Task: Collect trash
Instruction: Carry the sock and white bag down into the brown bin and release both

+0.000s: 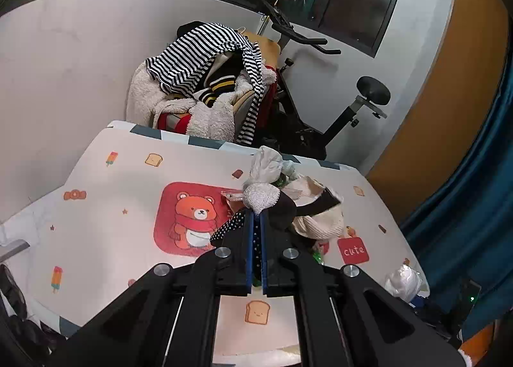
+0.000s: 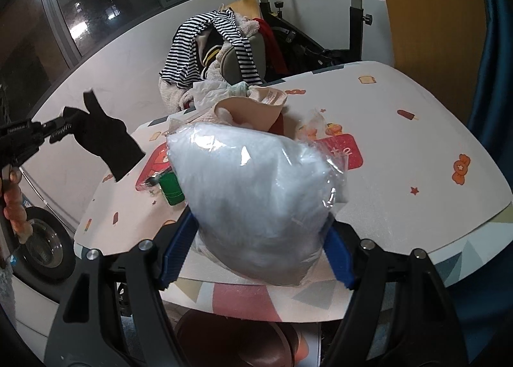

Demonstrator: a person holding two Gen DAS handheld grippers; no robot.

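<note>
Cartoon-print desk point(image 1: 134, 174) by a white wall, clothes-piled chair point(image 1: 205, 84) behind; left claw point(image 1: 256, 216) clamped on a black sock point(image 2: 105, 139), lifted off the desk; right claw point(image 2: 256, 238) gripping a clear bag point(image 2: 256, 193) of white stuff above the desk edge.

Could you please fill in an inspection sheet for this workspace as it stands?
Surface: table under a cartoon-print cloth.
Job's things: clear bag of white stuff; black sock, dotted in the left view; green item; tissue.
Clutter: beige cloth heaped mid-table.
Grippers: left gripper shut on the sock, lifted off the table; right gripper holds the bag between wide-set fingers.
Cables: nothing seen.
Surroundings: chair piled with striped clothes, exercise bike, washer, blue curtain, dark windows.
</note>
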